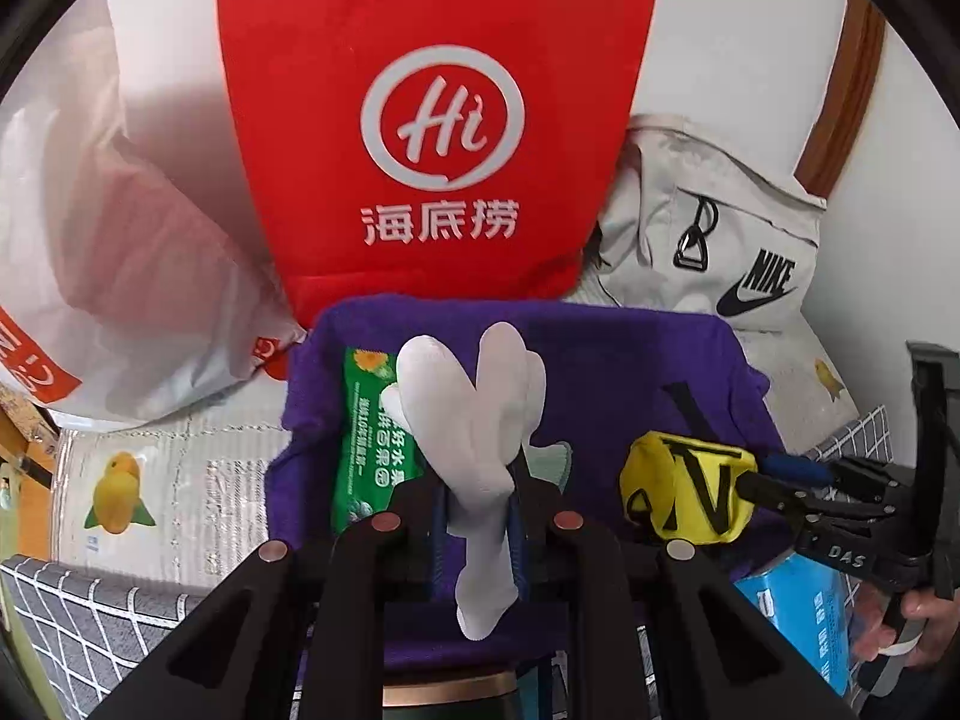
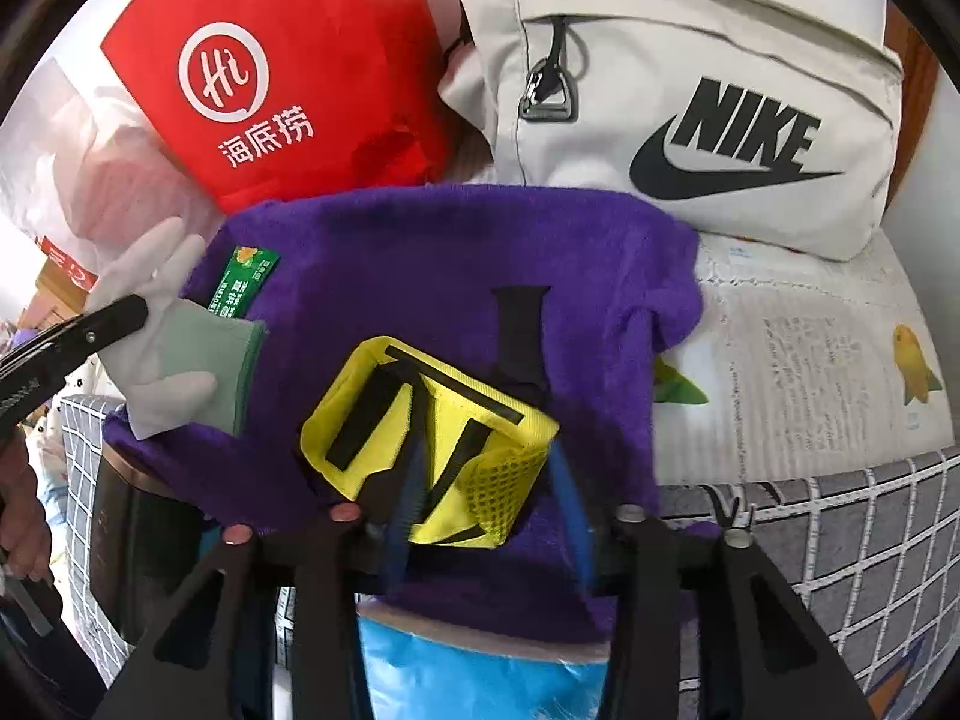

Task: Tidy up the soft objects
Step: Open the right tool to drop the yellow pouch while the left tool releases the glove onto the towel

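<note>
Left wrist view: the left gripper (image 1: 480, 504) is clenched on a limp white cotton glove (image 1: 474, 420), dangling it above a purple fleecy towel (image 1: 600, 360), probably to lay it there. Right wrist view: the right gripper (image 2: 486, 498) has its jaws parted around a yellow fabric pouch with black straps (image 2: 420, 432), seemingly resting on the towel, pads not visibly pressing
</note>
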